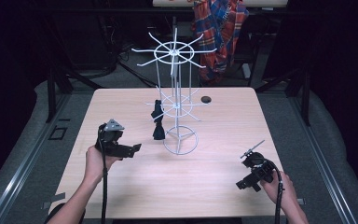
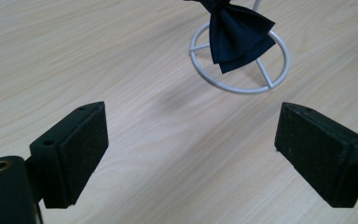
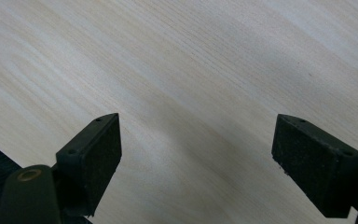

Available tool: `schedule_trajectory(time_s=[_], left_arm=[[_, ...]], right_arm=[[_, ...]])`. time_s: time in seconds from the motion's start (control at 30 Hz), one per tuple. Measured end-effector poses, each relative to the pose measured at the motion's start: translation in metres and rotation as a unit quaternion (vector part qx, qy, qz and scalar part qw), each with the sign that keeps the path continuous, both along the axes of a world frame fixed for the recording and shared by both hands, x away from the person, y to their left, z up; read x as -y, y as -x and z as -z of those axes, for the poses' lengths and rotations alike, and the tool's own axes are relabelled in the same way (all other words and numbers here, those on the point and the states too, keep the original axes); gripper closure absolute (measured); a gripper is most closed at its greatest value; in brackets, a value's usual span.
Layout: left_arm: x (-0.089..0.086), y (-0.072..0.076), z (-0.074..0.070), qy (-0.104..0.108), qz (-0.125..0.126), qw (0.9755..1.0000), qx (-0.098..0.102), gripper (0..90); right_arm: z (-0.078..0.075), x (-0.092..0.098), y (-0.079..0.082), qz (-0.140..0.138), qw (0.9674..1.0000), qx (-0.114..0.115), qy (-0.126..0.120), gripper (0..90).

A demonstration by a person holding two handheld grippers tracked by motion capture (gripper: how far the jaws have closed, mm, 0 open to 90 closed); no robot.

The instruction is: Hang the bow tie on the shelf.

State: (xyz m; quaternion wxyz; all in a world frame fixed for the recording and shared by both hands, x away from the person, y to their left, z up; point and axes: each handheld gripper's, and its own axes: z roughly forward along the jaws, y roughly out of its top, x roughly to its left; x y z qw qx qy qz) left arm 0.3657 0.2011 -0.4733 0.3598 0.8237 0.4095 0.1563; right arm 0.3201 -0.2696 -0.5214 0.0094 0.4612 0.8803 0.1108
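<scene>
Pale wood grain covers the counter, which stands in a dark room with black frame legs around it and a plaid cloth hanging behind its far edge; a small dark round spot sits near that edge. At the counter's middle rises a white wire rack with two spoked tiers over a ring base; a dark bow tie hangs from a lower spoke on the rack's left side, its bottom just above the ring. The left gripper is held in the person's left hand left of the rack, its jaws spread wide with nothing between them, aimed toward the ring base; the bow tie lies ahead of them and a little right, well apart from the pads. The right gripper is held low near the counter's front right corner, its jaws likewise wide apart and empty over bare wood, far from rack and tie.
</scene>
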Motion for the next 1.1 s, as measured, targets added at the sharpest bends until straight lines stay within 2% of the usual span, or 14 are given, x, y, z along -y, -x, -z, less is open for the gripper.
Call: schedule_trajectory(time_s=[0.1,0.2,0.37,0.43,0.47,0.5,0.53,0.67,0.77,0.8,0.87,0.97,1.07,1.1], left_arm=[[-0.002,0.007,-0.001,-0.001,-0.001,1.0,0.004,9.4],[-0.003,0.012,0.002,-0.016,0.002,0.9999,-0.003,8.3],[-0.005,0.017,0.013,-0.04,-0.001,0.9988,-0.028,4.2],[-0.008,0.02,0.019,-0.052,-0.001,0.9978,-0.042,1.0],[-0.008,0.02,0.019,-0.052,-0.001,0.9978,-0.042,0.1],[-0.009,0.021,0.02,-0.056,-0.002,0.9974,-0.045,0.1],[-0.01,0.022,0.021,-0.057,-0.001,0.9971,-0.05,0.0],[-0.013,0.025,0.026,-0.064,-0.002,0.996,-0.062,0.0],[-0.014,0.028,0.03,-0.075,0.002,0.9946,-0.072,0.0],[-0.014,0.029,0.031,-0.082,0.004,0.9936,-0.079,0.0],[-0.014,0.031,0.036,-0.095,0.007,0.9918,-0.085,0.0],[-0.015,0.035,0.042,-0.117,0.009,0.9878,-0.103,0.0],[-0.016,0.038,0.044,-0.137,0.006,0.9848,-0.106,0.0],[-0.016,0.038,0.041,-0.13,0.004,0.9869,-0.095,0.0]], right_arm=[[0.001,0.0,0.0,0.006,0.9999,0.002,-0.009,15.5],[0.002,0.001,0.0,0.008,0.9999,0.001,-0.007,15.5],[0.002,0.0,0.0,0.011,0.9999,0.005,-0.008,15.5],[0.001,0.0,0.0,0.01,0.9999,0.005,0.003,15.5],[0.001,0.0,0.0,0.01,0.9999,0.005,0.003,15.5],[0.004,-0.001,0.002,0.022,0.9996,0.009,-0.014,15.5],[0.002,0.0,0.0,0.007,1.0,-0.002,-0.005,15.5],[0.002,0.0,0.0,0.004,1.0,-0.004,0.0,15.5],[0.003,-0.002,0.0,0.001,1.0,-0.008,-0.003,15.5],[0.004,-0.003,0.001,0.01,0.9999,0.001,-0.005,15.5],[0.004,-0.002,-0.001,0.002,1.0,-0.004,0.0,15.5],[0.004,-0.003,0.0,0.003,1.0,-0.002,0.001,15.5],[0.004,-0.003,0.0,0.005,1.0,-0.002,0.0,15.5],[0.005,-0.004,0.002,0.014,0.9999,0.002,0.001,15.5]])
